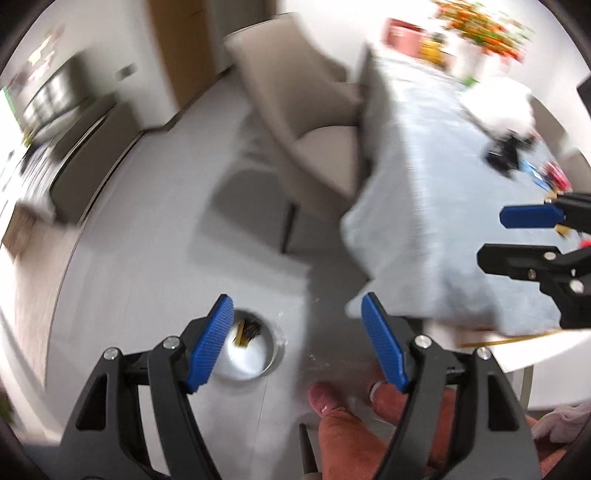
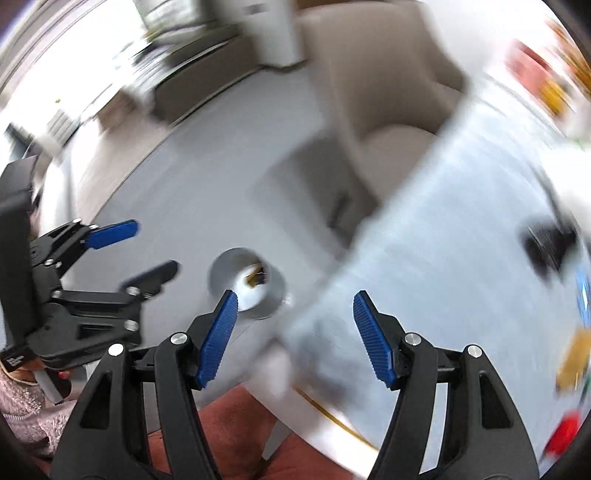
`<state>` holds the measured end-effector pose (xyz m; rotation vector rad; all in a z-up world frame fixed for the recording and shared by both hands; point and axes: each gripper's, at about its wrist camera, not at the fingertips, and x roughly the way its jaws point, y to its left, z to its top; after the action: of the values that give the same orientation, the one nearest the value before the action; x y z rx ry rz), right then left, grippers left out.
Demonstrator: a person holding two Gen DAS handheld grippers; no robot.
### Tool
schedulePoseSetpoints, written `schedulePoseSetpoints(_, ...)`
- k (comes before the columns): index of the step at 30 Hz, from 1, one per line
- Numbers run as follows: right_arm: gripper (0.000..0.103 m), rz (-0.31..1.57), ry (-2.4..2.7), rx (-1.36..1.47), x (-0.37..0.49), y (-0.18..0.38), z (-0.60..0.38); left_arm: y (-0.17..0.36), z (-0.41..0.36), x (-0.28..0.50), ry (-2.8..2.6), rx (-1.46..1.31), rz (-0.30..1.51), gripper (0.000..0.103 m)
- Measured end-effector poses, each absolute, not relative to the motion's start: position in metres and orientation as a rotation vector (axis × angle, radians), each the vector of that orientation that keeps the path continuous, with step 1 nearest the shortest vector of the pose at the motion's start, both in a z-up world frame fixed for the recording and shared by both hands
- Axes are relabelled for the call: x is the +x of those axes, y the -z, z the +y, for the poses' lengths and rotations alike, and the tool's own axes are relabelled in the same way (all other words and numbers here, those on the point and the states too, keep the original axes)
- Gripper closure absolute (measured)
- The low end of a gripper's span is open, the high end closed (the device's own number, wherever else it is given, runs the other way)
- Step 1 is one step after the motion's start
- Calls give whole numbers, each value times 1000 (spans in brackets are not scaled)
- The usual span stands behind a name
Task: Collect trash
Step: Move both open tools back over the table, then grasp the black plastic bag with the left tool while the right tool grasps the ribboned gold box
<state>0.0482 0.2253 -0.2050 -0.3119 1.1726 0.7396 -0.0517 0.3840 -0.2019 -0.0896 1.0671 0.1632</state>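
Blue ribbed pads line both tools, and both stand spread with nothing between the pads. In the left wrist view the left gripper [image 1: 297, 343] points steeply down at grey floor [image 1: 166, 236], its black arms cut off by the lower edge. Under its right arm a person's bare leg [image 1: 354, 435] and a pink slipper [image 1: 323, 397] show, partly hidden. Just past the left pad sits a round bin [image 1: 275, 349] with a white liner; its near side is covered by that pad. Inside lies trash [image 1: 247, 330], a dark and yellowish wrapper whose shape and long axis are too blurred to tell. The right gripper [image 1: 493, 236] enters from the right edge, pointing left over a table [image 1: 424, 206] under a pale blue cloth, only its fingers in sight.

In the right wrist view the right gripper [image 2: 293, 332] hangs above the cloth corner and floor, with the bin [image 2: 275, 295] beyond its left pad and the left gripper [image 2: 157, 251] at the left edge, pointing right. Farther off a beige chair [image 1: 295, 110] is pushed against the table. On the table, small coloured things, a black object [image 1: 504, 155] and something white are smeared by motion and cannot be named. Orange flowers [image 1: 476, 22] at the far end are a blur as well.
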Motion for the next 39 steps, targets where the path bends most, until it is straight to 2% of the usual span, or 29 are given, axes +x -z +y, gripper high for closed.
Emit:
schedulePoseSetpoints(10, 40, 1124, -321, -34, 83, 182, -9, 172, 225, 23, 106, 69, 995, 31)
schedulePoseSetpoints(17, 40, 1099, -214, 30, 108, 175, -111, 171, 122, 71, 191, 64, 980, 31)
schedulePoseSetpoints(27, 40, 1105, -153, 119, 136, 177, -151, 169, 81, 129, 284, 122, 992, 31)
schedulePoseSetpoints(39, 40, 1129, 37, 236, 191, 226, -146, 209, 83, 227, 447, 263, 1026, 31)
